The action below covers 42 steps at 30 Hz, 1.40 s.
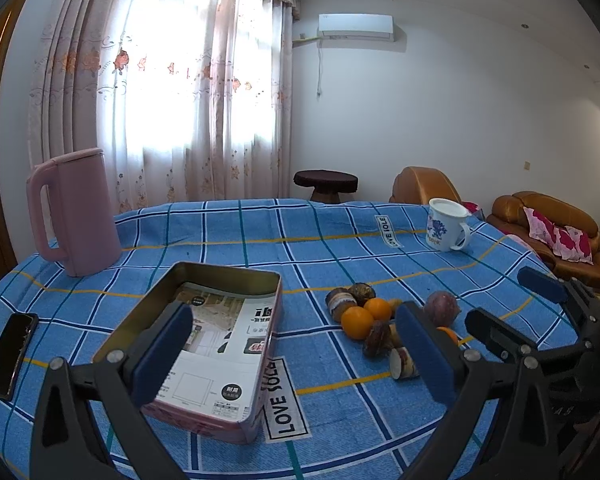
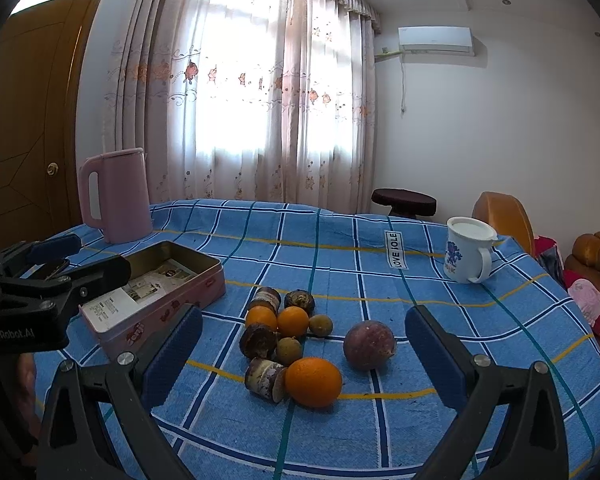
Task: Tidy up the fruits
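Blue checked cloth point(image 2: 420, 320) covered the whole table, soft and a little rumpled — a surface on which round fruit could roll at a nudge. On it, to the left, lay the open pink rectangular tin point(image 2: 168, 296), with printed paper in its bottom and no fruit in it that either view showed. The tall pink kettle point(image 2: 118, 196) stood behind it, and the white lidded mug with a blue print point(image 2: 466, 252) was well apart on the right.

The fruits lay heaped near the tin: the dull purple round fruit point(image 2: 369, 345) a little aside, the nearest orange point(image 2: 313, 381) touching a brown cut-ended piece point(image 2: 265, 379), then two smaller oranges and some small brownish-green fruits packed close.

Both claws were spread wide and empty — the right gripper point(image 2: 304, 352) hung over the heap, the left gripper point(image 1: 296, 356) near the tin's rim.

The likely trouble was crowding: closing on the nearest orange might knock its neighbour, and the purple fruit might roll toward the table's edge. The light tin could also slide if a finger struck its wall.
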{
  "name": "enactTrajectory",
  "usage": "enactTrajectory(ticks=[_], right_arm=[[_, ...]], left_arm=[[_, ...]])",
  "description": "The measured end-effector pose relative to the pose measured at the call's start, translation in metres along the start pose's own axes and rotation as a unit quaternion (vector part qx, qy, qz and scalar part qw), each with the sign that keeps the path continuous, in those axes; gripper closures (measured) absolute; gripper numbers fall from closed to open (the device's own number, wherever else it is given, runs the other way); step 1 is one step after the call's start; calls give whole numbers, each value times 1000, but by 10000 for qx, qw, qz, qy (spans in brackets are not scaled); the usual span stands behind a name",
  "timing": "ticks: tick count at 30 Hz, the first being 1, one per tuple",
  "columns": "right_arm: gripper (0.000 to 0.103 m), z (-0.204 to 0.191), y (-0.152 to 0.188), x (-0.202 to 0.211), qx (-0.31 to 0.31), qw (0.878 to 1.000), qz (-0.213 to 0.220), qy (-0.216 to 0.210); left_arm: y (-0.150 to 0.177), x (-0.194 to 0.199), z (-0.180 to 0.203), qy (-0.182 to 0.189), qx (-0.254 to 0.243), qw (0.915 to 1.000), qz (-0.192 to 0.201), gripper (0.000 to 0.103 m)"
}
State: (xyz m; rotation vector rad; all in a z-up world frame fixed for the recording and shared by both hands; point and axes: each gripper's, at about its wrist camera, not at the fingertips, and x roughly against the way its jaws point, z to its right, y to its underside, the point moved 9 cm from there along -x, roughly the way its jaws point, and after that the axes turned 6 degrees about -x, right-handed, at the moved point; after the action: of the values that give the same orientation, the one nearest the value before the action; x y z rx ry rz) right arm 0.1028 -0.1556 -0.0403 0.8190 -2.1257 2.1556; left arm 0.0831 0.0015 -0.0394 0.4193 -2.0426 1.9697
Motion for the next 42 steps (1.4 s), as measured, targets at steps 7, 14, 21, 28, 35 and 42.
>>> enactTrajectory(ticks=[7,14,21,28,35,42], right_arm=[[1,0,0,-1,5,10000,-11,-2],[1,-2,4,-1,24,10000,-27,-23],[1,-4,5,-2,32,10000,-49,-30],[1,-4,5,-2,26,10000,-56,-33],[1,-4,5,-3,27,10000,-61,-42],[1,-3,6,-4,18,10000,-77,-40]], left_arm=[[0,0,0,9,4,10000,-2,0],[0,0,0,6,4,10000,6,0],[0,0,0,-1,3,10000,4,0],[0,0,0,3,1,10000,1,0],[0,0,0,5,4,10000,2,0],[0,1,-1,3,2,10000,-10,0]])
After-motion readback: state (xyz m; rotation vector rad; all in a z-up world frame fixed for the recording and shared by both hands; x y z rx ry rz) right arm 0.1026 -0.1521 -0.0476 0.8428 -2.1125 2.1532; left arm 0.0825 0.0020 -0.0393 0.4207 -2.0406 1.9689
